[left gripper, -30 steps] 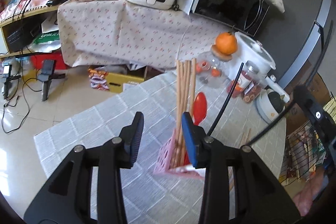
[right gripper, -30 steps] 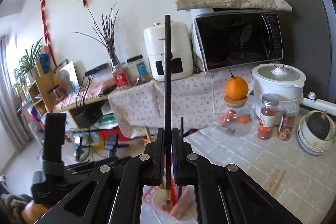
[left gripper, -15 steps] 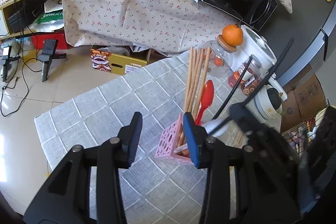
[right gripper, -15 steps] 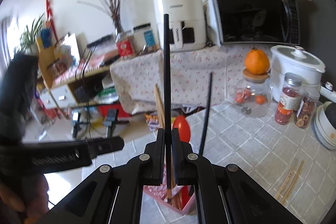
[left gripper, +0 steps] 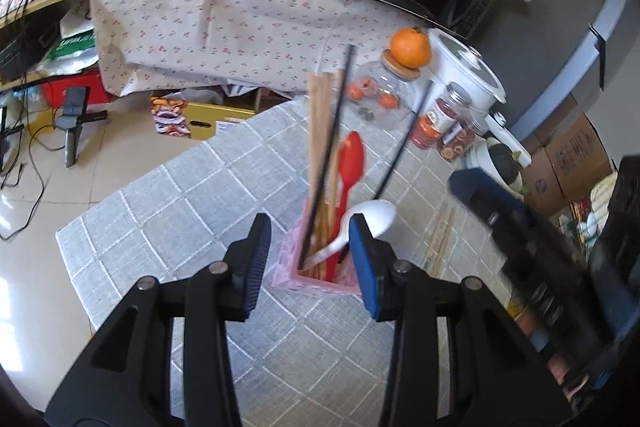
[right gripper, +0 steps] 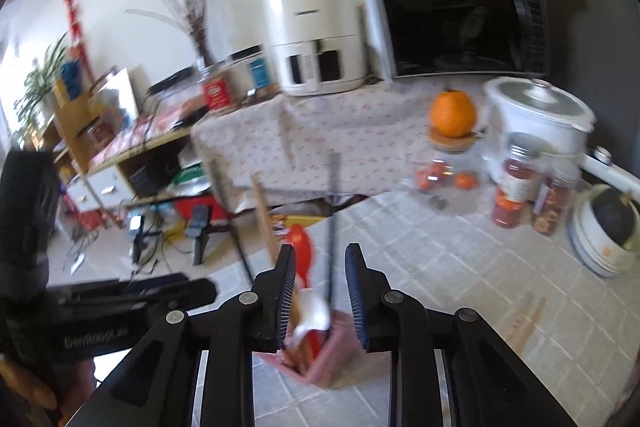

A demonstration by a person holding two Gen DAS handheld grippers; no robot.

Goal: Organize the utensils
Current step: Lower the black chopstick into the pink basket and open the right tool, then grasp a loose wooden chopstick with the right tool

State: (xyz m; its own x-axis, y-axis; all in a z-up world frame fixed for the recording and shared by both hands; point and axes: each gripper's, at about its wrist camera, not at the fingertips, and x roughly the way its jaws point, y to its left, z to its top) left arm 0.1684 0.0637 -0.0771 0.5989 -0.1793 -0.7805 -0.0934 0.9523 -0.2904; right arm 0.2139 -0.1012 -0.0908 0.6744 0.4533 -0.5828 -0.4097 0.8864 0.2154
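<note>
A pink perforated utensil holder [left gripper: 316, 279] stands on the grey checked tablecloth [left gripper: 180, 211]. It holds wooden chopsticks [left gripper: 318, 131], a red spoon [left gripper: 349, 163], a white spoon [left gripper: 372, 215] and two black chopsticks [left gripper: 334, 131]. My left gripper [left gripper: 310, 263] is open and empty, just in front of the holder. My right gripper [right gripper: 320, 291] is open and empty above the holder [right gripper: 332, 359], with a black chopstick [right gripper: 332, 219] standing between its jaws. Its body shows at the right of the left wrist view [left gripper: 528, 251].
A pair of wooden chopsticks [left gripper: 442, 239] lies on the cloth right of the holder, also seen in the right wrist view [right gripper: 524, 323]. A glass jar with an orange [left gripper: 410, 47] on it, spice jars [left gripper: 440, 123], a rice cooker [left gripper: 468, 75] and bowls [right gripper: 608, 235] crowd the far right.
My right gripper has opened and let go of the black chopstick, which now stands in the holder. The left gripper has stayed open and moved little.
</note>
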